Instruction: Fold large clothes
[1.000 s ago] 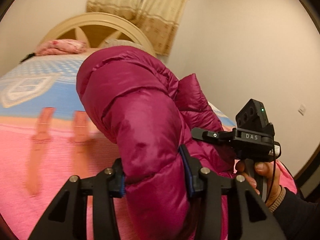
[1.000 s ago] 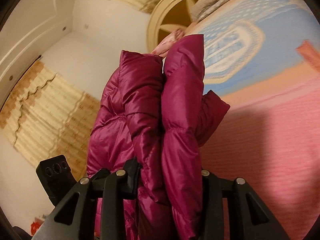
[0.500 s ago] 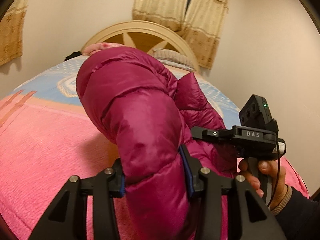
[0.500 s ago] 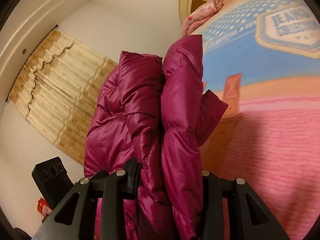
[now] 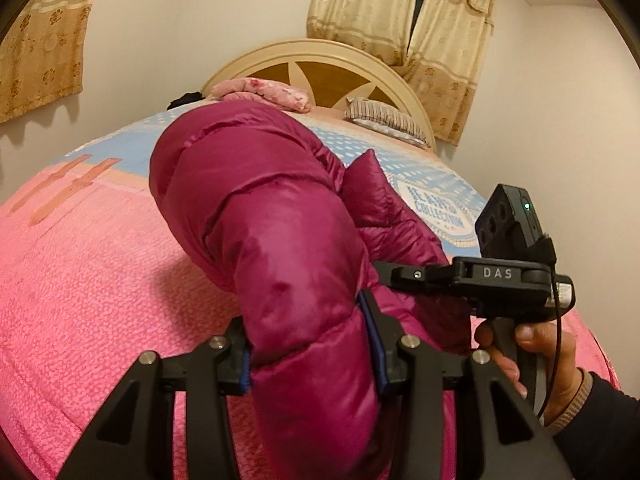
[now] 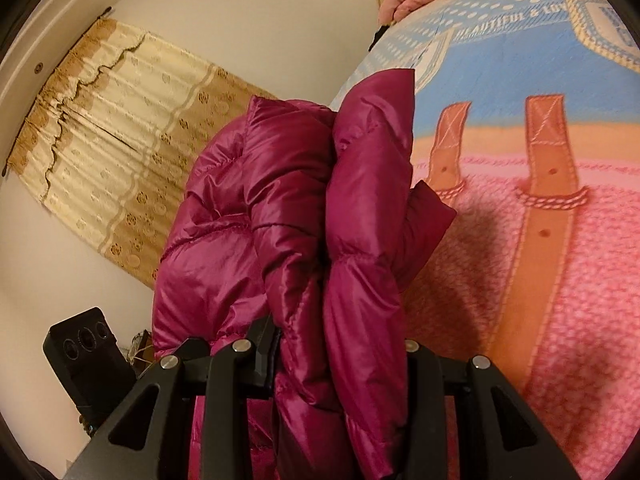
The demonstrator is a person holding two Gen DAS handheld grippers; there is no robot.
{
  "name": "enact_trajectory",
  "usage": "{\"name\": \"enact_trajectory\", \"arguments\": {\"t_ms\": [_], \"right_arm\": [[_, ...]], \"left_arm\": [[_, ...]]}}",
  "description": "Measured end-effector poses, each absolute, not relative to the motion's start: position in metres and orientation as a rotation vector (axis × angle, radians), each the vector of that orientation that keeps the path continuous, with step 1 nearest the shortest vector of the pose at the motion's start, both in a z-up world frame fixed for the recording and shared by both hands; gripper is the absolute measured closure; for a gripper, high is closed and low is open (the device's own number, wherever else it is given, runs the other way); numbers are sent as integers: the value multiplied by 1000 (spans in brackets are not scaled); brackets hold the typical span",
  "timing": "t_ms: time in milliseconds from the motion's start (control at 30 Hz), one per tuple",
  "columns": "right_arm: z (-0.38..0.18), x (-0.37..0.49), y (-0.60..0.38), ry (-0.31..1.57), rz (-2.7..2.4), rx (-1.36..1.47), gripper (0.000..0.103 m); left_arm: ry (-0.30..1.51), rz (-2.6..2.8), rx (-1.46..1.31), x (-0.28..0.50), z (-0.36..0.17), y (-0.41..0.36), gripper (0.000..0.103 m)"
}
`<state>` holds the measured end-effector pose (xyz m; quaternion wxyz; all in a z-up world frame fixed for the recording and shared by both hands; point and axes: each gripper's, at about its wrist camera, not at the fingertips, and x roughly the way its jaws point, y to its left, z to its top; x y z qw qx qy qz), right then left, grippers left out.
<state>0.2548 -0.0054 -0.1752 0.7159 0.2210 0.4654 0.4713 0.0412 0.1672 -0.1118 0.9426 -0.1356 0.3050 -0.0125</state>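
Across the lower middle of the left wrist view, I see my left gripper [image 5: 310, 344] clamped on a thick puffy fold of the magenta down jacket [image 5: 256, 216], its blue pads [image 5: 372, 336] pressing into the fabric on both sides. From there the jacket bulges up toward the centre of the frame, over the pink blanket [image 5: 80, 280] on the bed. At the right edge, a hand [image 5: 532, 356] holds the handle of my right gripper [image 5: 384, 276], whose fingers reach into the jacket's far side. Seen from the right wrist view, that right gripper [image 6: 340, 354] is closed on a bunched double fold of the same jacket [image 6: 288, 208], which fills the middle of the frame. Behind it, the blanket [image 6: 580, 280] runs along the right side, with curtains [image 6: 120, 152] at the upper left. A headboard [image 5: 320, 60] and pillows [image 5: 272, 94] sit at the top centre of the left view.
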Motion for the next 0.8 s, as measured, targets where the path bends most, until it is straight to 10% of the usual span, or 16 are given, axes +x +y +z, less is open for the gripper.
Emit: {"name": "enact_trajectory", "arguments": {"t_ms": [800], "right_arm": [[-197, 262, 30, 1105, 978, 463, 67]], "left_arm": [[717, 49, -281, 43, -159, 190, 36]]}}
